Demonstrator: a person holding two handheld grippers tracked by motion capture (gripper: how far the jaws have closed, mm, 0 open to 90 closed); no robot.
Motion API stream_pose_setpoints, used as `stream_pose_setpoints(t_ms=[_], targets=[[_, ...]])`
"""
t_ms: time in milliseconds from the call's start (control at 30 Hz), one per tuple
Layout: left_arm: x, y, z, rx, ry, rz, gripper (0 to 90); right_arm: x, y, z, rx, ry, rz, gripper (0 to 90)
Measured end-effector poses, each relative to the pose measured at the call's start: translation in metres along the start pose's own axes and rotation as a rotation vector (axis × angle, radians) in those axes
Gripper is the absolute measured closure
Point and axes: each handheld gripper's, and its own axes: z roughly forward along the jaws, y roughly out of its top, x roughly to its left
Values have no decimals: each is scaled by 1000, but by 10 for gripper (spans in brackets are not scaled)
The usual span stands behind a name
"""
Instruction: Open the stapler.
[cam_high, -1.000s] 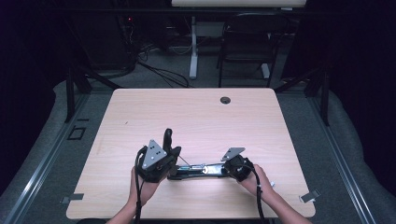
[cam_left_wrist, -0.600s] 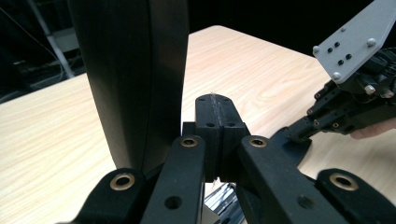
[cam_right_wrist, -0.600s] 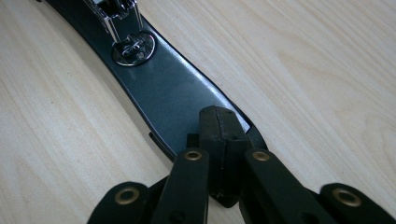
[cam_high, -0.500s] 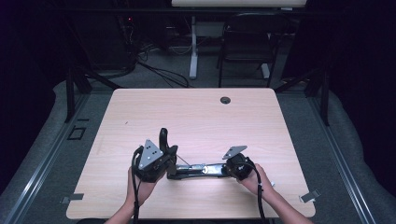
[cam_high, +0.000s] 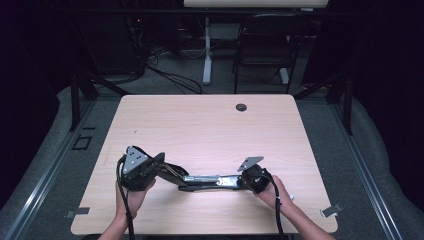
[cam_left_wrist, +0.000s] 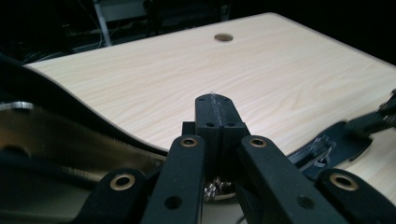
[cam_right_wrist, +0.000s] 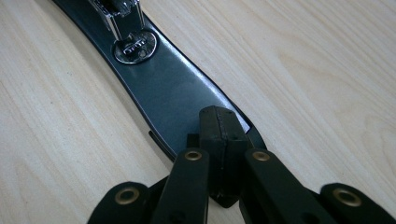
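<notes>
Table (cam_high: 210, 130): pale wood, with a round hole (cam_high: 241, 107) near its far edge.
Stapler (cam_high: 202, 180): black, swung open flat on the near part of the table, between the grippers.
Left gripper (cam_left_wrist: 214, 109): jaws pressed together, at the stapler's top arm.
Right gripper (cam_right_wrist: 219, 122): jaws pressed together, over the stapler's base end.

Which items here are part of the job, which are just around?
In the job:
stapler, opened out flat on the table
left gripper, on the stapler's lid
right gripper, shut on its base

Just around:
cable hole in the table
chair behind it
</notes>
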Motion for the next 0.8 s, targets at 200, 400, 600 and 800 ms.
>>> stream_pose_setpoints(t_ms=[200,400,600,800], targets=[[1,1,-1,8,0,-1,900,0,0,0,-3,2,6,900],[-5,6,-2,22,-40,16,755,0,0,0,1,-1,-2,900],[-15,9,-2,65,-115,46,507,-1,3,0,15,5,-42,851],[-21,6,-3,98,-198,65,364,-3,9,-6,67,37,-46,691]])
